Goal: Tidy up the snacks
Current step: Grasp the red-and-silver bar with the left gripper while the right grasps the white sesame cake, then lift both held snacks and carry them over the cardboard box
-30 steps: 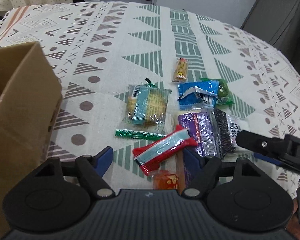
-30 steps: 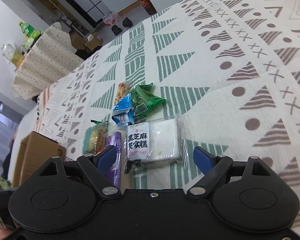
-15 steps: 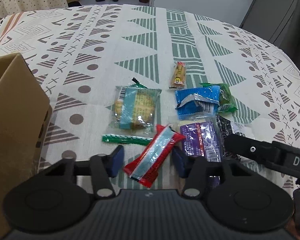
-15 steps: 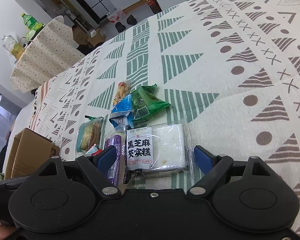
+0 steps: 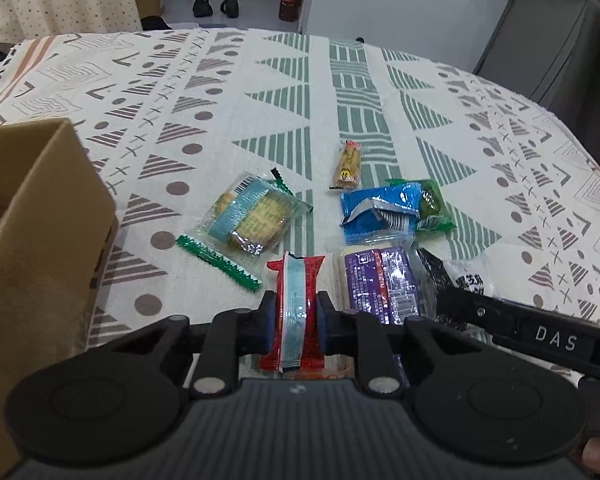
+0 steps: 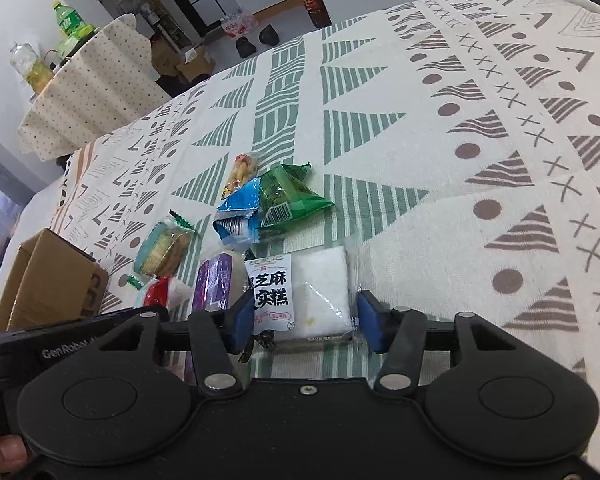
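From your left wrist camera, your left gripper (image 5: 296,316) is clamped on the red snack bar (image 5: 296,312), pads pressing both its sides, near the table's front edge. The cardboard box (image 5: 32,240) stands at the left edge; the purple packet (image 5: 380,284) lies just beside the bar.

Your right wrist camera alone shows your right gripper (image 6: 304,320), jaws spread wide either side of the white sesame cake packet (image 6: 300,292), not clearly touching it. The green packet (image 6: 288,196) lies beyond.
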Motion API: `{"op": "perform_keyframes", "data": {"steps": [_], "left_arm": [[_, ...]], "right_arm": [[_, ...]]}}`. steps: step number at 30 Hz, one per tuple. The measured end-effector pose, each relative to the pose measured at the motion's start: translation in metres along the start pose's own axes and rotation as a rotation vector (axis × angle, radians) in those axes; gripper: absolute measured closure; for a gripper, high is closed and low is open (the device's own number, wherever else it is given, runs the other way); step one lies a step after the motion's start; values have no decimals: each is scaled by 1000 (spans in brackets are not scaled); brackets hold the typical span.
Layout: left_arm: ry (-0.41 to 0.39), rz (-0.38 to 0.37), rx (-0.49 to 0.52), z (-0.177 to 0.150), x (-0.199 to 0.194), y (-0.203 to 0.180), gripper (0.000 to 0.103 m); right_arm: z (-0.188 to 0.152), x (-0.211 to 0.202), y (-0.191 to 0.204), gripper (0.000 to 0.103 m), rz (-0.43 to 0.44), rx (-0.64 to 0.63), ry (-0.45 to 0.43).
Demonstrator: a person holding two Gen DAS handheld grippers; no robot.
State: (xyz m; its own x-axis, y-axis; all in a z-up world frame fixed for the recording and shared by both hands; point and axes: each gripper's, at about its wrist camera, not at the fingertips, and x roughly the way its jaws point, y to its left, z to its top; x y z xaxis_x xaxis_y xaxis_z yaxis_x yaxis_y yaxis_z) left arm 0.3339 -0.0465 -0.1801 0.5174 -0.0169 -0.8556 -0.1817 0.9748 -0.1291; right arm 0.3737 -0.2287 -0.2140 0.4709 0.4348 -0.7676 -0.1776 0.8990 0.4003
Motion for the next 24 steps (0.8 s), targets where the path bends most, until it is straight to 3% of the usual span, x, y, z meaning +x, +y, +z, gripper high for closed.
{"op": "perform_keyframes", "data": {"steps": [24], "left_arm": [[-112, -8, -62, -1, -132, 33, 84]], "right_arm": [[-9, -81, 23, 53, -18, 31, -133]]}}
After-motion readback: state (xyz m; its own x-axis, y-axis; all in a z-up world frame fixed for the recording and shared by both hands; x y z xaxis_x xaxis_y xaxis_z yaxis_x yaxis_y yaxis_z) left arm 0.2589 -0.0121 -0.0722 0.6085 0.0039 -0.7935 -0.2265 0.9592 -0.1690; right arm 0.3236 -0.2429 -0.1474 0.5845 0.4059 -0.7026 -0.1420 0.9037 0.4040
